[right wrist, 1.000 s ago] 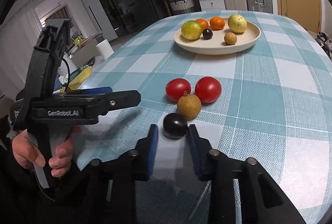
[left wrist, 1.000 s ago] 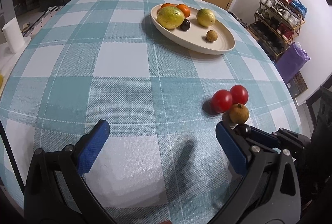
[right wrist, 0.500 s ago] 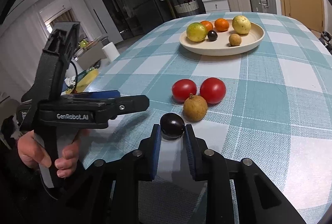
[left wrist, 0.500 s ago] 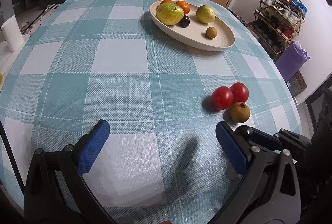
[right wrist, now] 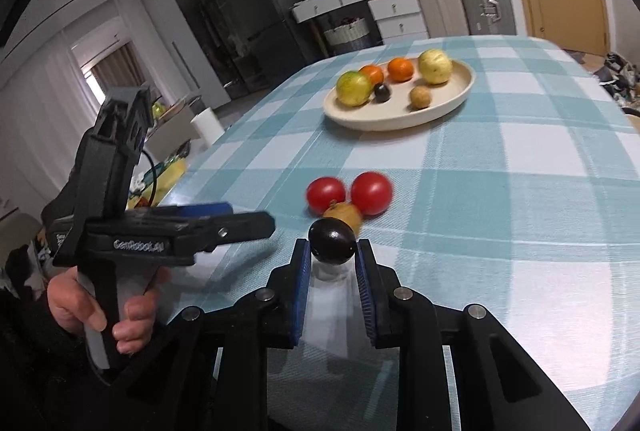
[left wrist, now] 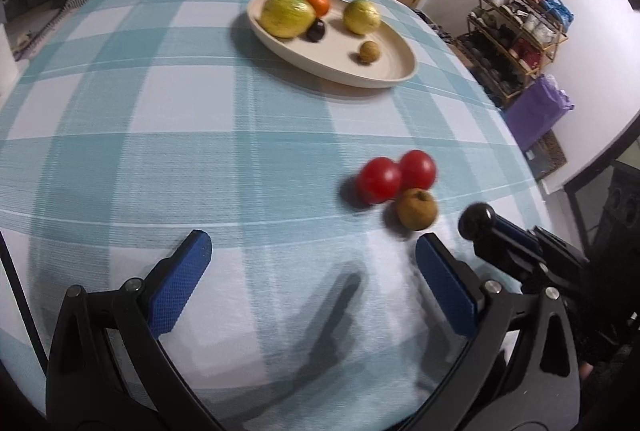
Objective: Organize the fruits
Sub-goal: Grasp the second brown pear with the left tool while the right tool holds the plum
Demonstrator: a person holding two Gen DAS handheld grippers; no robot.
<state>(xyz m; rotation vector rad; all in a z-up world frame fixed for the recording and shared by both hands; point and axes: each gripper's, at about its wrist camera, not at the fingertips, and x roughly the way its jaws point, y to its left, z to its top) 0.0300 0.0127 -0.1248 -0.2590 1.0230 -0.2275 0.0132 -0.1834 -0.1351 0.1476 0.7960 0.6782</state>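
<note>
My right gripper [right wrist: 333, 255] is shut on a dark plum [right wrist: 333, 242] and holds it above the checked tablecloth; the plum also shows in the left wrist view [left wrist: 477, 221]. Two red tomatoes [right wrist: 348, 193] and a small brown fruit [left wrist: 416, 209] lie together on the cloth just beyond it. A cream oval plate [right wrist: 464, 93] farther back holds yellow-green fruits, oranges, a dark plum and a small brown fruit. My left gripper [left wrist: 310, 271] is open and empty, low over the cloth, left of the tomatoes.
The table's right edge [left wrist: 532, 167] drops off near the tomatoes. A shelf with cups [left wrist: 516, 27] and a purple bag [left wrist: 538, 111] stand beyond it. A paper roll [right wrist: 206, 127] stands left of the table.
My right gripper has closed on the dark plum and lifted it off the cloth. My left gripper stays open and has shifted slightly.
</note>
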